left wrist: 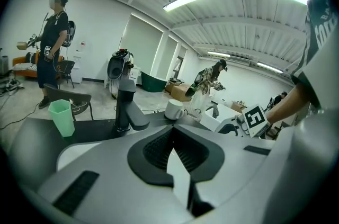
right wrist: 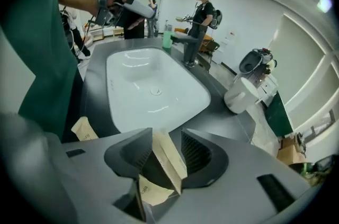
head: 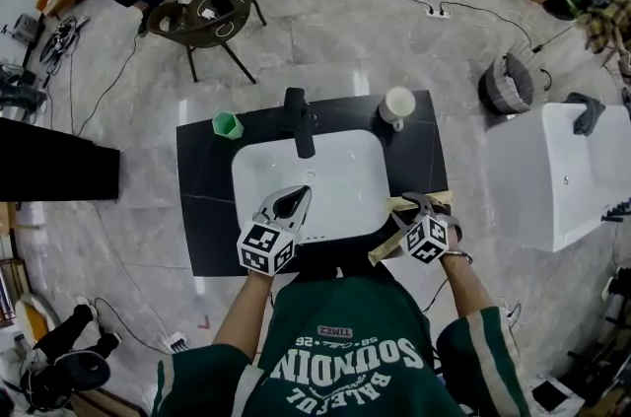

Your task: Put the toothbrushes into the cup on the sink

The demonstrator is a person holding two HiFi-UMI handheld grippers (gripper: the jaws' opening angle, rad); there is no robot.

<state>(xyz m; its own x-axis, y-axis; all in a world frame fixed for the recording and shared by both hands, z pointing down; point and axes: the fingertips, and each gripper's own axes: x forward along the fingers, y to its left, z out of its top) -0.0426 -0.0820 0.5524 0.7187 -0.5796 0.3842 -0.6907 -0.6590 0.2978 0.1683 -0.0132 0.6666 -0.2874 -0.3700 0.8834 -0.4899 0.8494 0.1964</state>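
Left gripper (left wrist: pixel 172 132) jaws pressed together, empty, over basin (head: pixel 340 171), right gripper (right wrist: pixel 167 137) jaws spread around paper-wrapped toothbrush (right wrist: pixel 169 160).

The back edge of the counter (head: pixel 202 198) is taken up at three places: by the green cup (head: pixel 228 124) at the left, by the black faucet (head: pixel 299 119) in the middle, whose spout is carried out over the basin (head: pixel 335 169), and by the white mug (head: pixel 398 104) at the right; open counter is left between cup and faucet, and between faucet and mug; the cup's mouth is left uncovered from above; the basin's middle is left free, while its front left rim is overhung by the left gripper (head: pixel 289 201); the front right corner is crowded by the paper-wrapped toothbrushes (head: pixel 386 249) and the right gripper (head: pixel 419 203), one pack being stood between its parted jaws; the counter's left strip is left open.
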